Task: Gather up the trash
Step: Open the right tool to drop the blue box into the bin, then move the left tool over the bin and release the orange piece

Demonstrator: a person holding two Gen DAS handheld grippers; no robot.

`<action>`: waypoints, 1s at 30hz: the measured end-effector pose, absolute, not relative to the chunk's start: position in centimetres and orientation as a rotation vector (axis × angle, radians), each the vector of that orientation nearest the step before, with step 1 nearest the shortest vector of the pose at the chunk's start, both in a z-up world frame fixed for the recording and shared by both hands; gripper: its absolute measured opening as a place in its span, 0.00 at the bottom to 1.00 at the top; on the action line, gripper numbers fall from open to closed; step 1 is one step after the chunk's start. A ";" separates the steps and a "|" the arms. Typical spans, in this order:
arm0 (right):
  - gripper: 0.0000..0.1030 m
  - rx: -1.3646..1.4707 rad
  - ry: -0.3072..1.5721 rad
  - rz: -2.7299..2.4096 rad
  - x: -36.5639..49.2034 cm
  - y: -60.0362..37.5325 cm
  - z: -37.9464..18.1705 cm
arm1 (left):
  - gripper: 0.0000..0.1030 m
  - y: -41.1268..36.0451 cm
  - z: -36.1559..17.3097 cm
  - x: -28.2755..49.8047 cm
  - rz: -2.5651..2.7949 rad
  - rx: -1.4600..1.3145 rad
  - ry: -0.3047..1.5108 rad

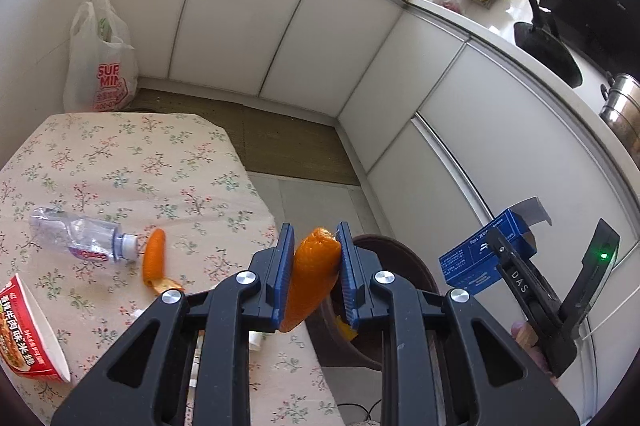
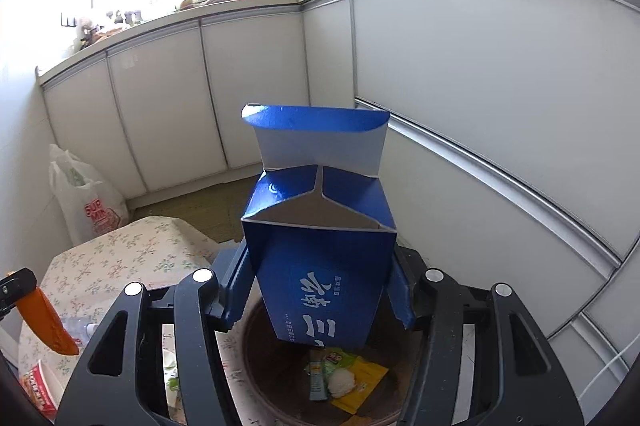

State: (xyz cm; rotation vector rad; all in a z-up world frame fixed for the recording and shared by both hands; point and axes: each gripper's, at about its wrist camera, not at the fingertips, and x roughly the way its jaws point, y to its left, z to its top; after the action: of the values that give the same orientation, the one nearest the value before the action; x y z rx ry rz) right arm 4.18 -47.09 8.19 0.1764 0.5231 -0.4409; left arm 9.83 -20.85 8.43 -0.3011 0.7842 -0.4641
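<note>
My left gripper is shut on a curled orange peel, held past the table's corner over the rim of a dark brown waste bin. My right gripper is shut on an opened blue carton with white lettering, directly above the same bin, where wrappers and a small tube lie inside. The blue carton and the right gripper show at the right of the left wrist view. The held peel appears at the left edge of the right wrist view.
On the floral tablecloth lie a crushed clear bottle, a second orange peel and a red noodle cup. A white plastic bag stands on the floor by white cabinets. Pots sit on the counter.
</note>
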 end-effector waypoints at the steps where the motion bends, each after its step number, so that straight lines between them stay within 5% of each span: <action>1: 0.52 0.186 0.529 -0.454 3.9 -47.8 7.9 | 0.22 -22.0 8.4 9.7 -0.475 -0.295 0.789; 5: 0.55 0.239 0.544 -0.473 3.3 -50.1 7.2 | 0.22 -25.5 8.1 9.6 -0.514 -0.260 0.804; 7: 0.66 0.255 0.547 -0.492 3.1 -50.9 7.0 | 0.22 -26.9 8.1 9.5 -0.529 -0.245 0.810; 17: 0.90 0.324 0.482 -0.614 0.5 -53.9 7.3 | 0.22 -32.2 7.8 9.3 -0.588 -0.206 0.836; 30: 0.93 0.348 0.557 -0.805 -0.3 -58.0 5.5 | 0.24 -37.9 5.6 10.2 -0.606 -0.114 0.881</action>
State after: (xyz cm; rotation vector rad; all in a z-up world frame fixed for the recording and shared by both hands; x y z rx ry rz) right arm -0.29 -58.03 5.48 0.3475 0.5568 -0.8046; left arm 10.22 -37.87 5.60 -0.1138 0.8813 -0.6064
